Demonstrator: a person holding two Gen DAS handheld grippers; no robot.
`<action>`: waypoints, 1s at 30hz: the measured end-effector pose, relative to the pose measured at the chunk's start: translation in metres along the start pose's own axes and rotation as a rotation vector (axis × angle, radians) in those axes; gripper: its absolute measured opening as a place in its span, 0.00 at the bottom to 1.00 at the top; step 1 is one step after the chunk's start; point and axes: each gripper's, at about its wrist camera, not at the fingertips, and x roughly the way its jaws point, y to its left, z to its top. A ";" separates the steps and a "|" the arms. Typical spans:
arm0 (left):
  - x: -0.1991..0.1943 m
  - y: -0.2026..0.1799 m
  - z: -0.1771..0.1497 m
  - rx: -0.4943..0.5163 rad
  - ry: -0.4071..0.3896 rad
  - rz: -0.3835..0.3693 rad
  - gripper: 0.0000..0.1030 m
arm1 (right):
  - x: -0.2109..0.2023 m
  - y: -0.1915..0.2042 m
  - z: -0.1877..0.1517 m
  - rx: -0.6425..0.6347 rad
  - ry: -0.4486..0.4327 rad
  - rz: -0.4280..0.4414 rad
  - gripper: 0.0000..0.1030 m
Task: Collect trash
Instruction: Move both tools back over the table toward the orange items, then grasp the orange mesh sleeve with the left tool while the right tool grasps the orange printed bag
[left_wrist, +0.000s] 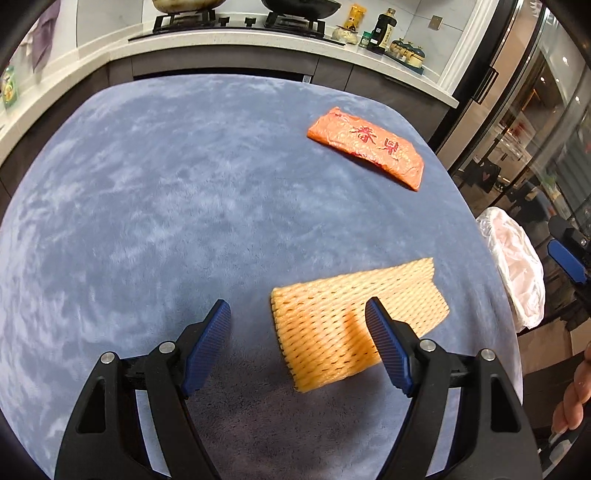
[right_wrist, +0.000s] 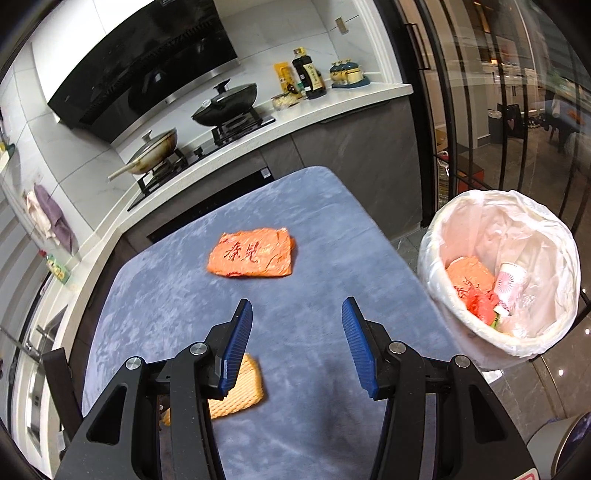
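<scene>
— What do your hand-held grippers show?

— My left hand-held gripper (left_wrist: 297, 314) hangs spread wide and empty above a yellow foam net (left_wrist: 332, 314) on the blue desk (left_wrist: 147, 184). My right hand-held gripper (right_wrist: 297, 314) is likewise agape, holding nothing.

— And the trash?

— An orange wrapper (right_wrist: 253, 256) lies farther back; the lined bin (right_wrist: 554, 236) stands beside the desk, holding scraps.

Black angular plastic gripper frames (left_wrist: 299, 354) (right_wrist: 297, 349) with silver round pivot screws and blue ribbed finger pads (left_wrist: 208, 347) are seen.
</scene>
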 end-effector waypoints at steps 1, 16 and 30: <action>0.002 0.001 -0.001 -0.005 0.004 -0.008 0.69 | 0.002 0.003 -0.001 -0.006 0.006 -0.001 0.48; 0.012 -0.005 -0.002 0.019 0.035 -0.086 0.15 | 0.030 0.023 -0.006 -0.041 0.062 0.003 0.48; -0.008 0.020 0.044 -0.022 -0.095 -0.009 0.10 | 0.079 0.045 0.006 -0.092 0.106 0.024 0.48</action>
